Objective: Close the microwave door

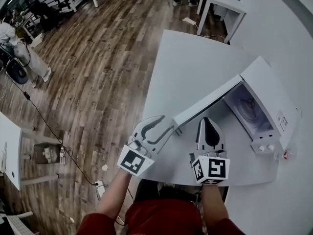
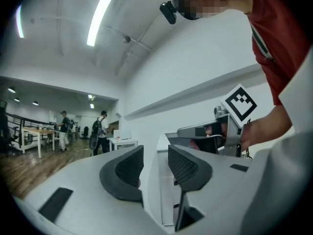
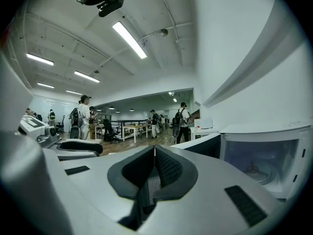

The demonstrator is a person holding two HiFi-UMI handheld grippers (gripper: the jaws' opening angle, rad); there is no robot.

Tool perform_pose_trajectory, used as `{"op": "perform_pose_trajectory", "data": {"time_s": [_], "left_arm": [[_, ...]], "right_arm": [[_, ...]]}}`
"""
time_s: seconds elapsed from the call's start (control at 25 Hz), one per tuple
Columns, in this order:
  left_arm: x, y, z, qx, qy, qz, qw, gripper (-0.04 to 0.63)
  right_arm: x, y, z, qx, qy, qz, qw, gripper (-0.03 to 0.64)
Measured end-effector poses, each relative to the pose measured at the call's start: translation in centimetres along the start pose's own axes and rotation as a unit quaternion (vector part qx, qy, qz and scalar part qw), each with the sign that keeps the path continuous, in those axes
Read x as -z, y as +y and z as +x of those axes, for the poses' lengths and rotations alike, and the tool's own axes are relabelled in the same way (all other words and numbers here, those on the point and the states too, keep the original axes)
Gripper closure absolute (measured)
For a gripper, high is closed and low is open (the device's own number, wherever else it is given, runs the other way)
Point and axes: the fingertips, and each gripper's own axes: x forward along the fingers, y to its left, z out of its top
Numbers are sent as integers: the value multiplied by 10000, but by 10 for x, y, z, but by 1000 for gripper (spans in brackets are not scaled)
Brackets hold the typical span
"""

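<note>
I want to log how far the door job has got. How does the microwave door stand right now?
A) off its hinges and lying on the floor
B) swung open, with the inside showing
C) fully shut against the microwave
B: the microwave door stands swung out from the microwave, so the turntable inside shows.

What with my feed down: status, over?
Microwave door wide open. Left gripper jaws apart at its free end. Right gripper shut, empty, in the swing path.

microwave door (image 1: 209,100) ajar ahead, free table (image 1: 195,58) behind
</note>
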Motion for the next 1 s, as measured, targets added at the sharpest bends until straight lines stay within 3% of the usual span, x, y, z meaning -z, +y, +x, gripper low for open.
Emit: {"op": "perform_pose_trajectory", "data": {"time_s": [0.24, 0.4, 0.64, 1.0], "left_arm": [[26, 1, 7, 723, 235, 105, 9971, 404], [41, 1, 12, 1318, 413, 32, 9904, 367], [56, 2, 19, 2145, 696, 97, 9742, 347], [64, -8, 34, 3173, 629, -42, 9462, 344]], "right_arm": [[13, 0, 7, 171, 126, -21, 9998, 594], [20, -1, 9, 300, 211, -55, 9993, 594], [31, -6, 15, 520, 392, -84, 9978, 594], [37, -15, 16, 755, 487, -226, 9957, 594]]}}
